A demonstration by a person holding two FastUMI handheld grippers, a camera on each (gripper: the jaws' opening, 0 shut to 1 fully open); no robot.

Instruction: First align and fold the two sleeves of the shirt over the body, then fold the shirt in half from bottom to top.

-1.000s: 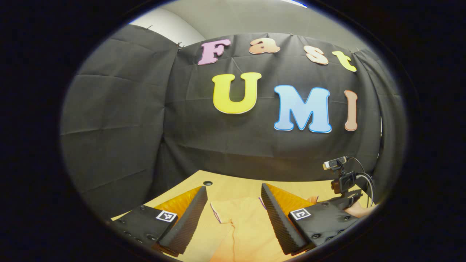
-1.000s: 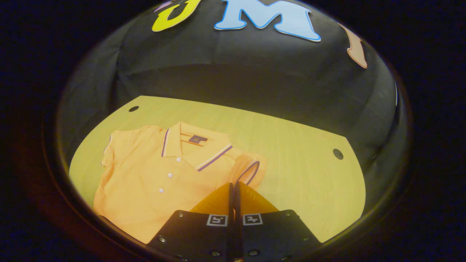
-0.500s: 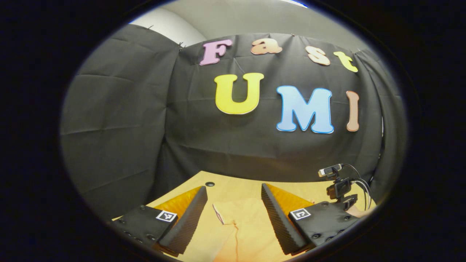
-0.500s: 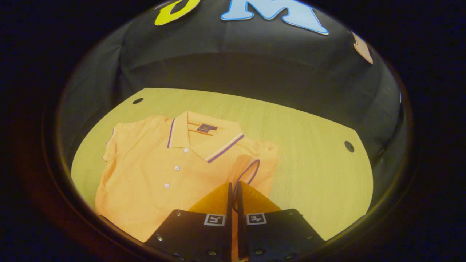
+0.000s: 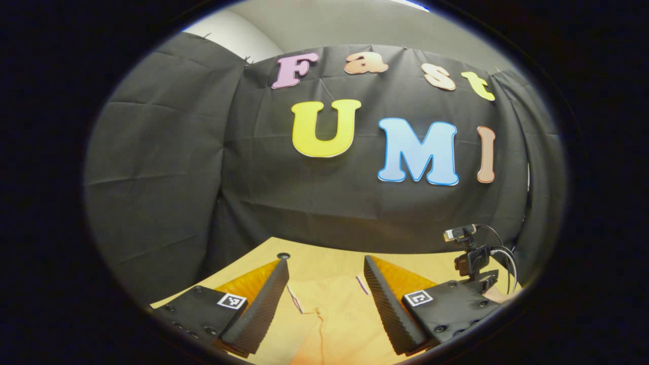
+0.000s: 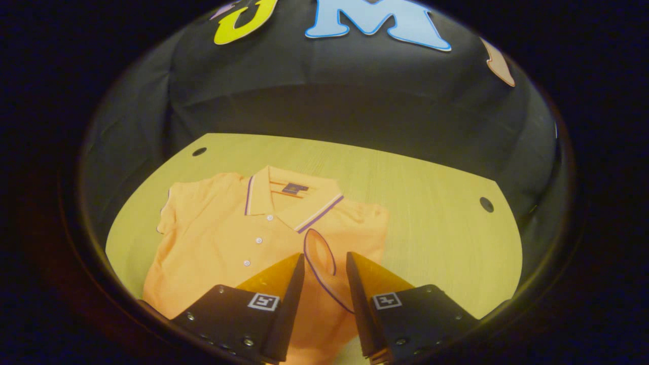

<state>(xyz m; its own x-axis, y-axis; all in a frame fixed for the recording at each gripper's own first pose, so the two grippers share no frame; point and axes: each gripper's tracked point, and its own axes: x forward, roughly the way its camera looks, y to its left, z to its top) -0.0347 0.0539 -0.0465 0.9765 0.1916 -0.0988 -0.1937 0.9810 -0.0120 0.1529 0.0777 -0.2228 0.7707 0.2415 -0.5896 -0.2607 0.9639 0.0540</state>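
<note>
Both grippers have their jaws spread. In the right gripper view, the right gripper (image 6: 324,263) hangs over the orange polo shirt (image 6: 238,243) with its two fingers apart, and between them lies the cuff of one sleeve (image 6: 320,253), its purple-trimmed edge curling in a loop on top of the shirt body; whether either finger touches the cloth cannot be told. That sleeve is folded in over the chest, just beside the button placket. The shirt lies flat and face up on the pale wooden table (image 6: 431,223), collar (image 6: 289,197) toward the far black cloth wall, three white buttons running down from the neck. The other sleeve (image 6: 170,215) sticks out unfolded at the left of this view, near the table's edge. Two dark round holes mark the tabletop, one near the far left corner (image 6: 199,151) and one toward the right (image 6: 486,204).

In the left gripper view, the left gripper (image 5: 324,274) is held low above the table, fingers wide apart, with orange cloth and a thin purple trim line visible between them, nothing pinched. Off to the right of that view, a small camera with cables (image 5: 469,248) stands on a black mount, and a bit of a hand shows just below it, at the edge
</note>
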